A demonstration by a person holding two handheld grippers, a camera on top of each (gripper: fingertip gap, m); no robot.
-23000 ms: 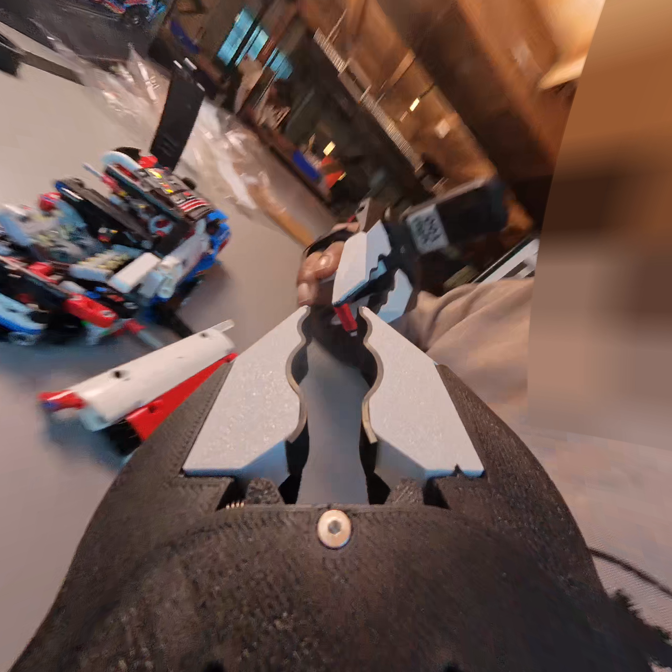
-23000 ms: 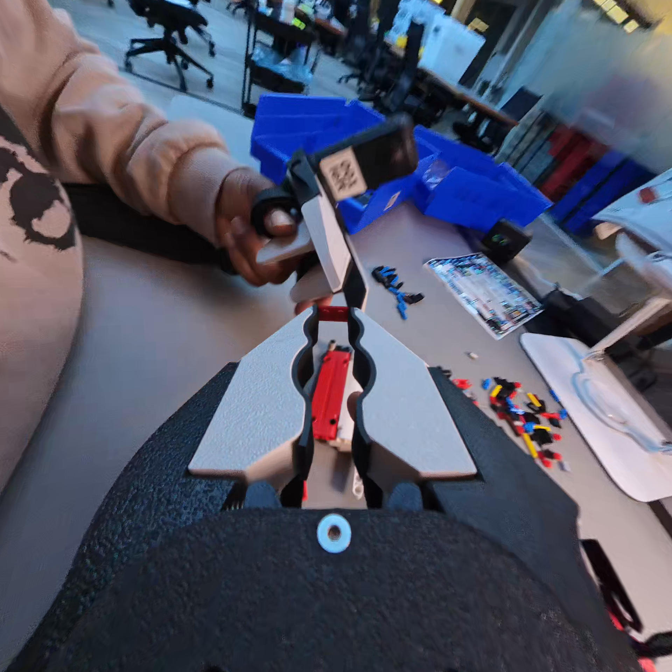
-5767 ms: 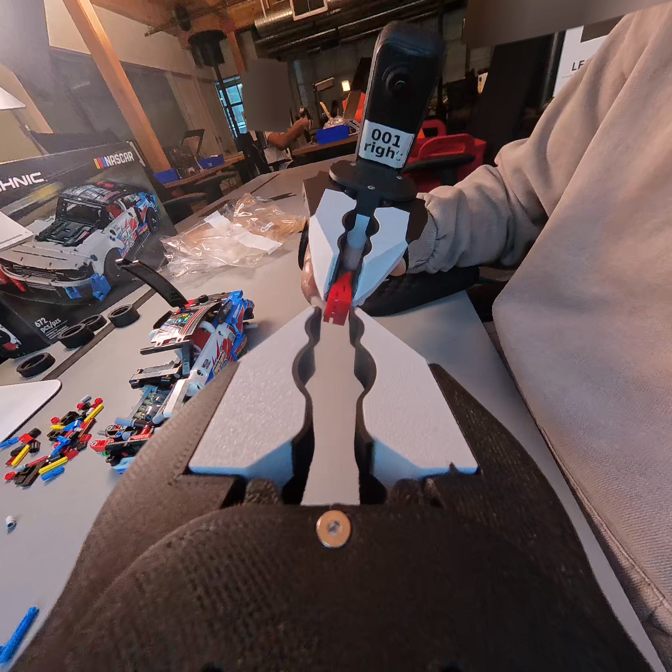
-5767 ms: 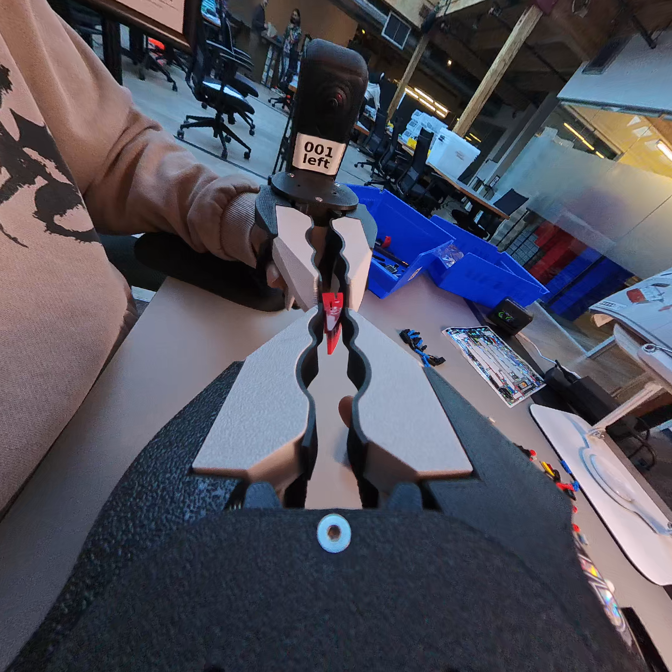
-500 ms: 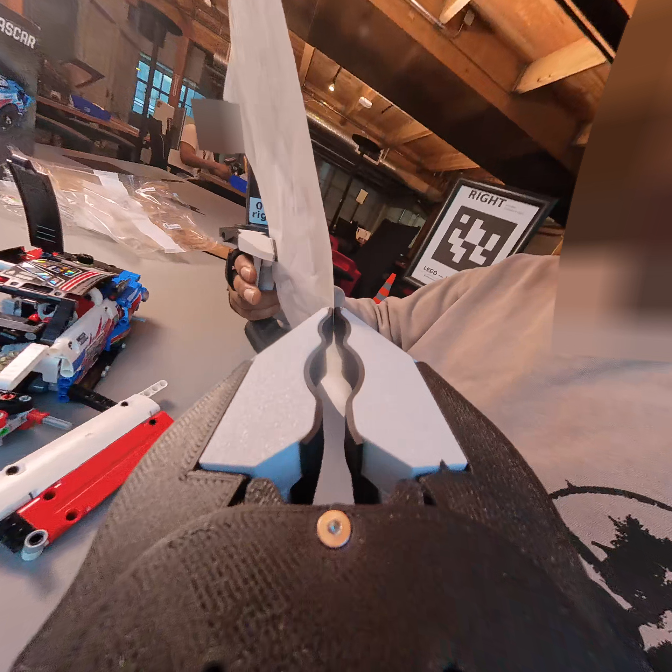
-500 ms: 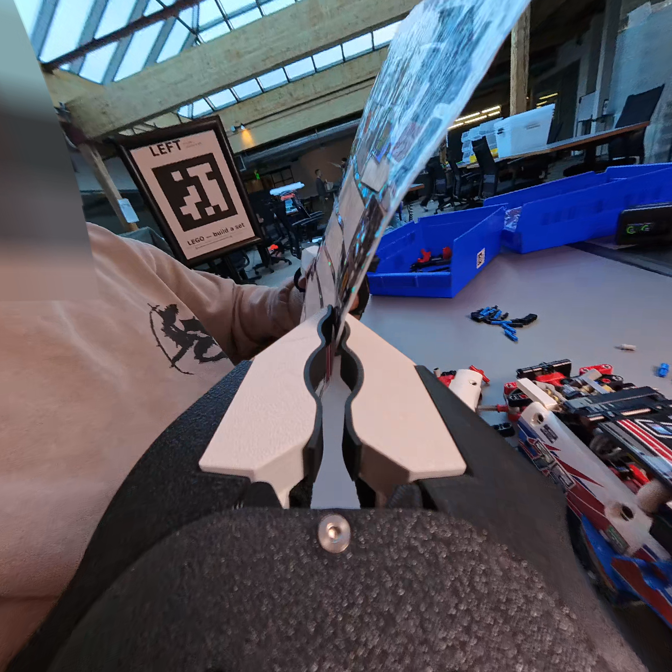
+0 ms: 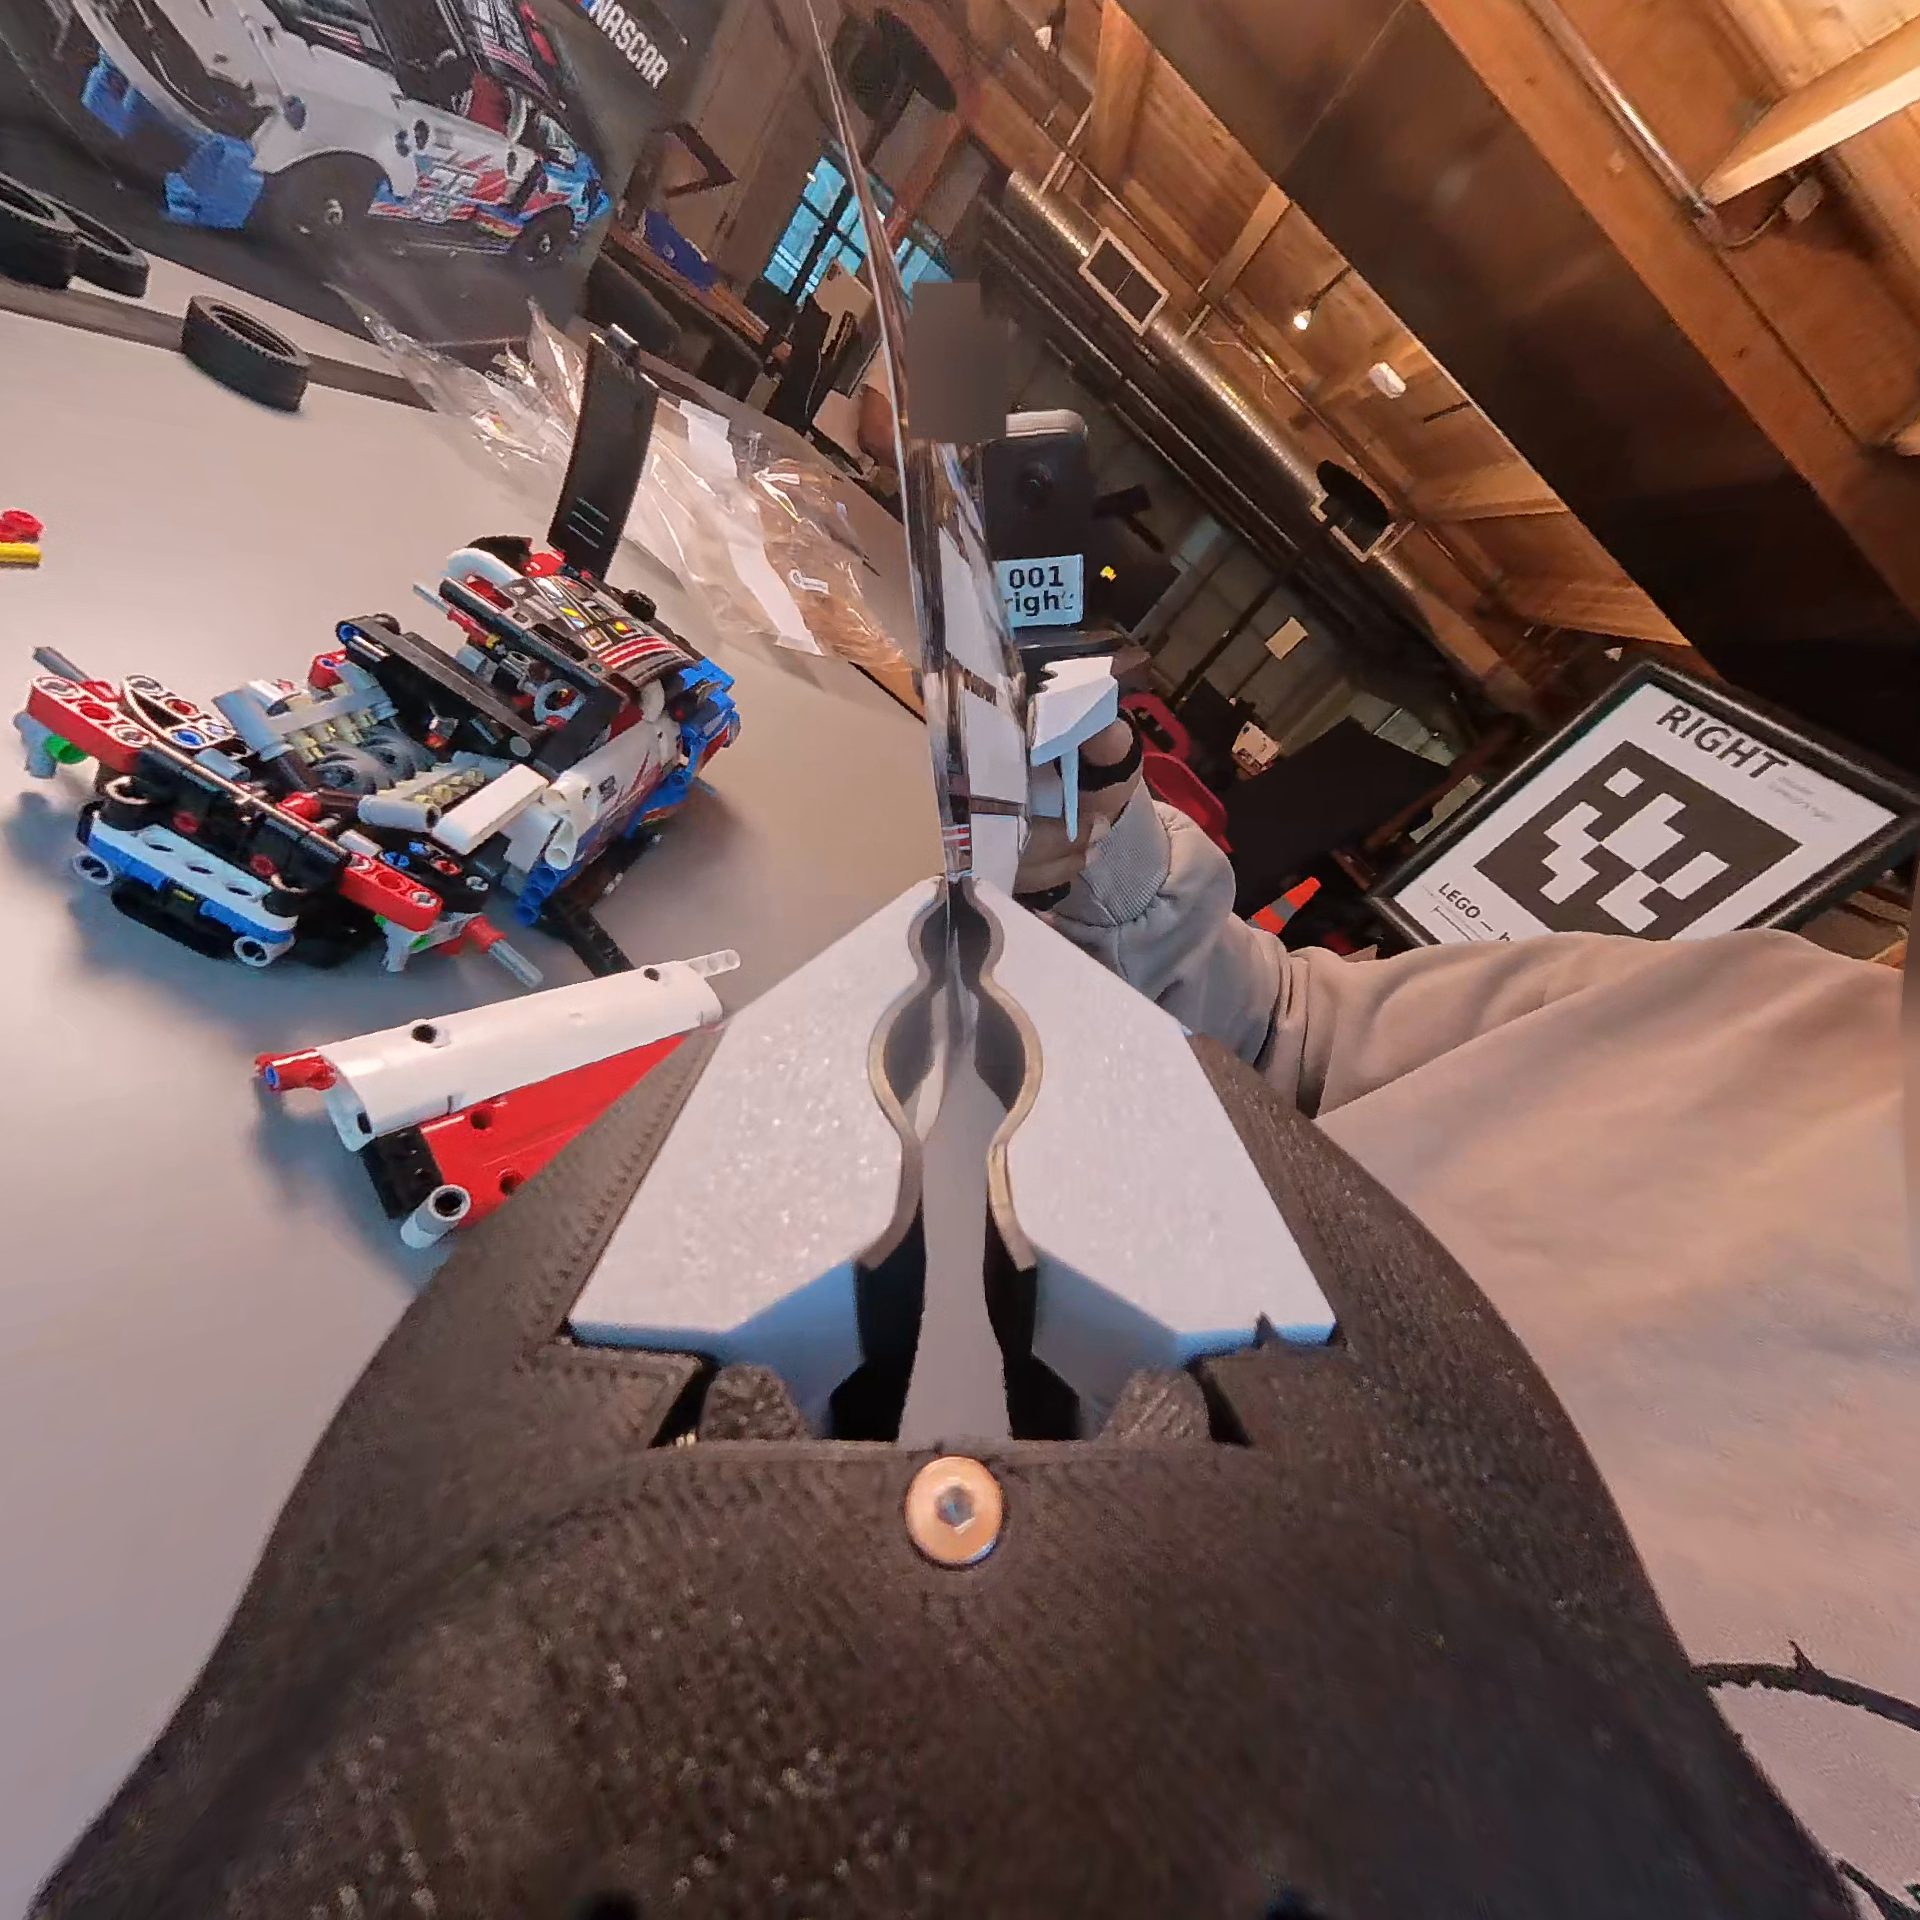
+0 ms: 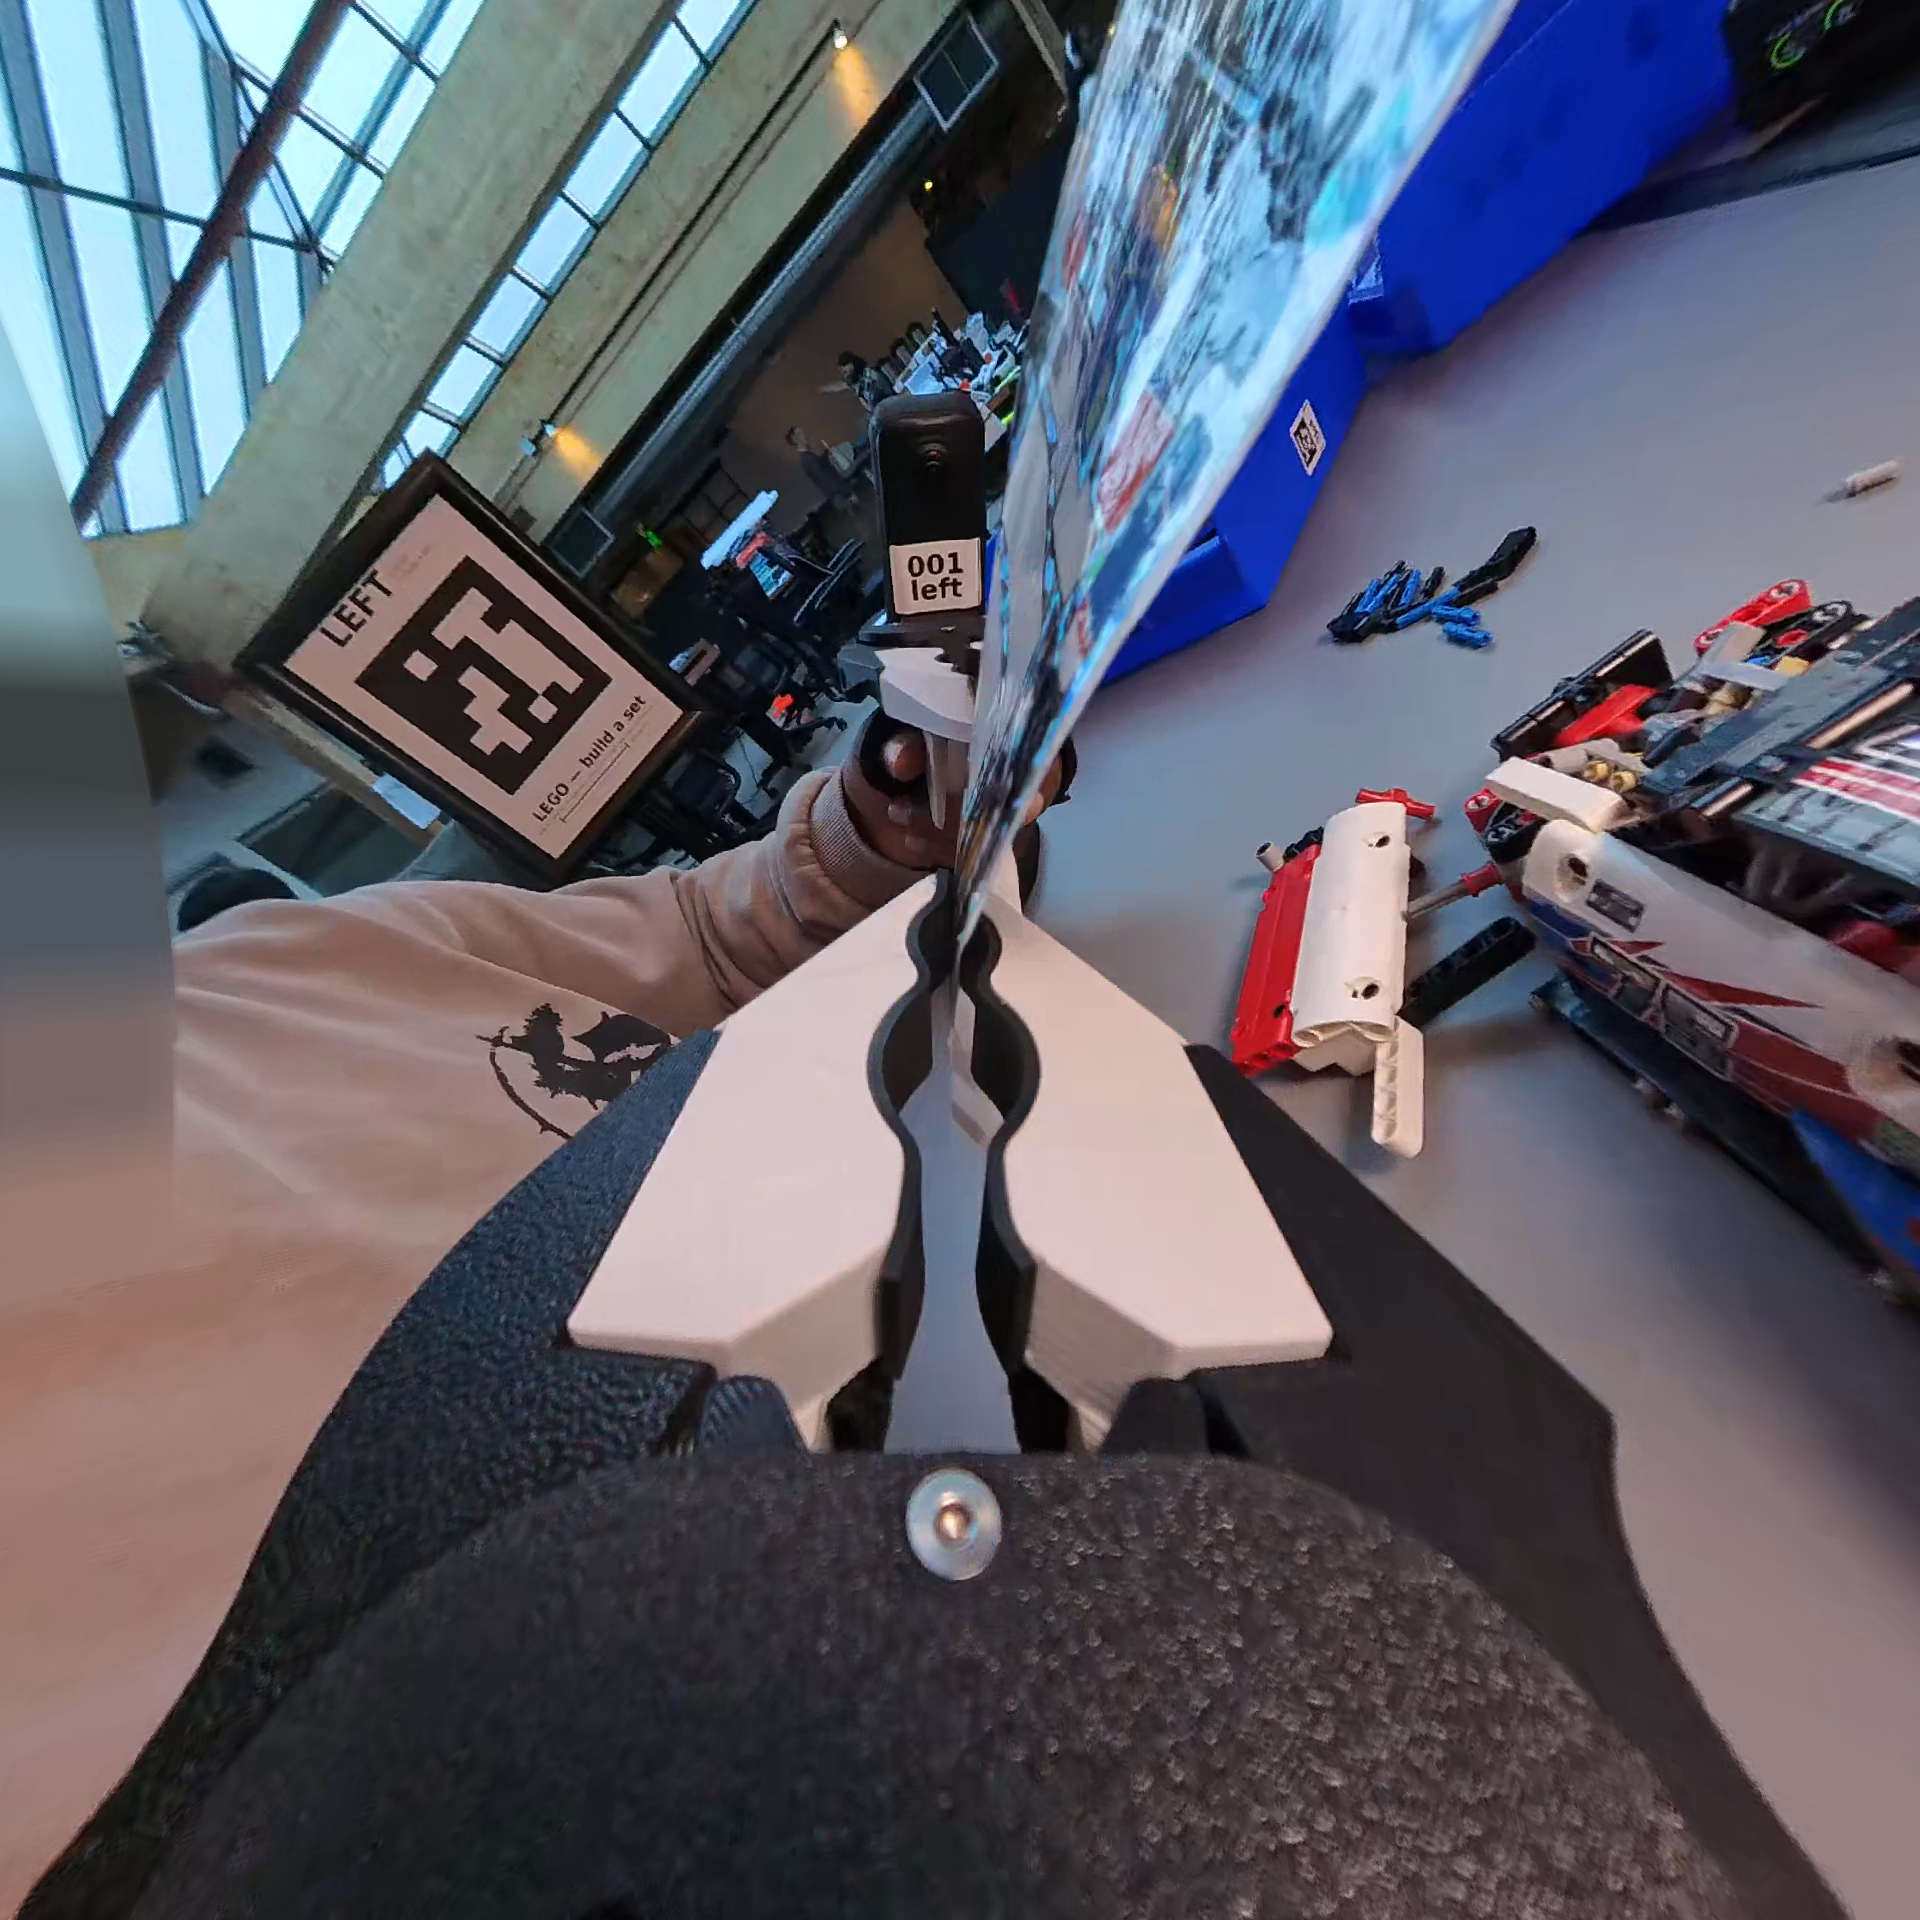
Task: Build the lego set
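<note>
Since the frame half a second earlier, both views have rolled: the sheet held between the two grippers now stands nearly edge-on in the left wrist view, and the grey table (image 7: 260,540) tilts more steeply.

Left gripper (image 7: 954,888): jaws pressed together at the tips, clamped on the lower edge of the printed sheet (image 7: 940,665). The sheet rises straight up from the tips.

Right gripper (image 8: 954,902): jaws likewise closed at the tips, clamped on the same printed sheet (image 8: 1195,343), which leans up and to the right, its colour-printed face in view.

Each gripper appears in the other's view, just behind the sheet, held by a hand (image 8: 899,800) in a beige sleeve.

Positions relative to the partly built lego car (image 7: 416,748):
- The car rests on the table, well apart from both grippers.
- A red-and-white panel assembly (image 7: 499,1081) lies on the table just beside the car, between it and the left gripper.
- A black tyre (image 7: 244,351) lies beyond the car, near the set box (image 7: 364,135).
- Clear plastic bags (image 7: 727,520) lie behind the car.
- In the right wrist view, loose blue and black pins (image 8: 1429,603) lie beyond the car (image 8: 1745,862), near the blue bins (image 8: 1507,229).
</note>
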